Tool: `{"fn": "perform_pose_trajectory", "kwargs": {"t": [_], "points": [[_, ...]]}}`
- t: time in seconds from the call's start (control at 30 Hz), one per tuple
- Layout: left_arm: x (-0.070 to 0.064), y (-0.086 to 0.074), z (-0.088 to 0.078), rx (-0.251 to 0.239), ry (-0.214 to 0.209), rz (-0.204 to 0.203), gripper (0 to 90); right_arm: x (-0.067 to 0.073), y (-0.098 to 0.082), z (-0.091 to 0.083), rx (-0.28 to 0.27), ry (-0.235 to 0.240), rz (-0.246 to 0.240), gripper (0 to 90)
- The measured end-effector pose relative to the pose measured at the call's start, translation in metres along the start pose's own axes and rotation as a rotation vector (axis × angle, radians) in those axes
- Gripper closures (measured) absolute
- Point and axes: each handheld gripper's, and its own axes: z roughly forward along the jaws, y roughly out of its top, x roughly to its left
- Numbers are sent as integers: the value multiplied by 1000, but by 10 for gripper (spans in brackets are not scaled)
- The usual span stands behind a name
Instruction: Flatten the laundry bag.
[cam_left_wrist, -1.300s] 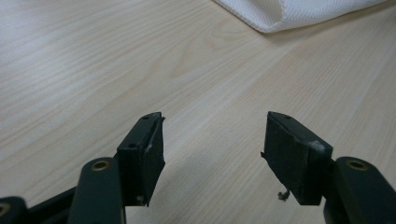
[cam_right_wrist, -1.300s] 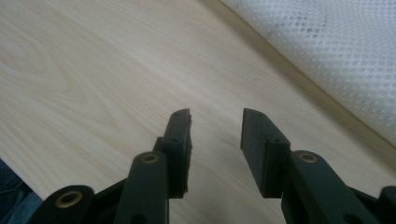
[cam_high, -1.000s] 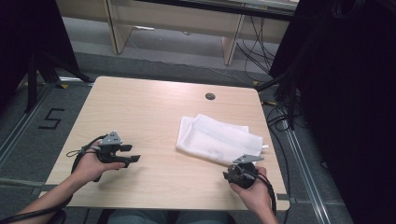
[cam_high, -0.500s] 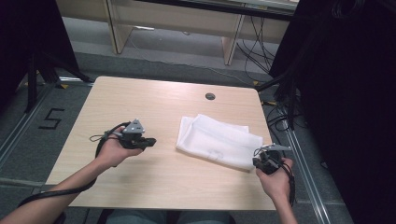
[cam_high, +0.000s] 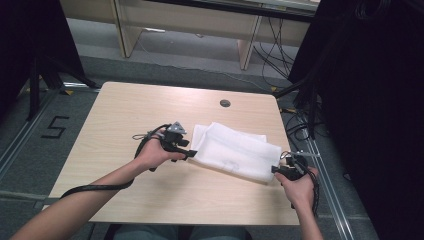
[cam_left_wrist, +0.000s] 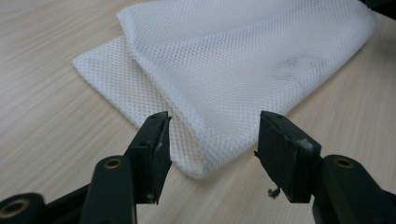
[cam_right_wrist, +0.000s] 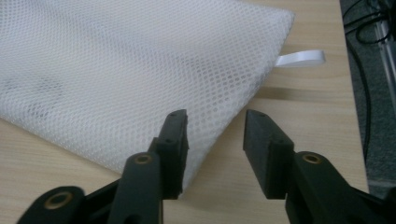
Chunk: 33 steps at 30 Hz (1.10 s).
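Observation:
A folded white mesh bag (cam_high: 235, 150) lies flat on the right half of the wooden table (cam_high: 150, 110). My left gripper (cam_high: 192, 153) is at the bag's near left corner. In the left gripper view its jaws (cam_left_wrist: 212, 126) stand wide, having just been opening, and the corner of the mesh bag (cam_left_wrist: 243, 60) lies between them without either pad pressing on it. My right gripper (cam_high: 276, 170) is at the bag's near right corner. Its jaws (cam_right_wrist: 215, 123) have also just been opening, and the edge of the mesh bag (cam_right_wrist: 130, 70) reaches in beside the left jaw, unpinched.
A white ribbon loop (cam_right_wrist: 301, 58) sticks out from the bag's far right corner. A round cable hole (cam_high: 225, 103) sits in the table behind the bag. The table's right edge runs close beside my right hand, with cables on the floor beyond it.
Both hands have closed in on the bag. The left moved right and away from me to its left corner. The right moved away from me to its right corner.

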Motion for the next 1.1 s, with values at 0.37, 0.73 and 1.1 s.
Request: {"fn": "perform_pose_trajectory", "kwargs": {"t": [0.37,0.73,1.1], "points": [[-3,6,31,178,31,89,628,0,3,15,69,14,-45,704],[3,-8,17,259,56,113,819,29,7,29,128,40,-94,777],[25,-41,-33,308,87,74,821,84,8,39,168,146,-238,777]]}}
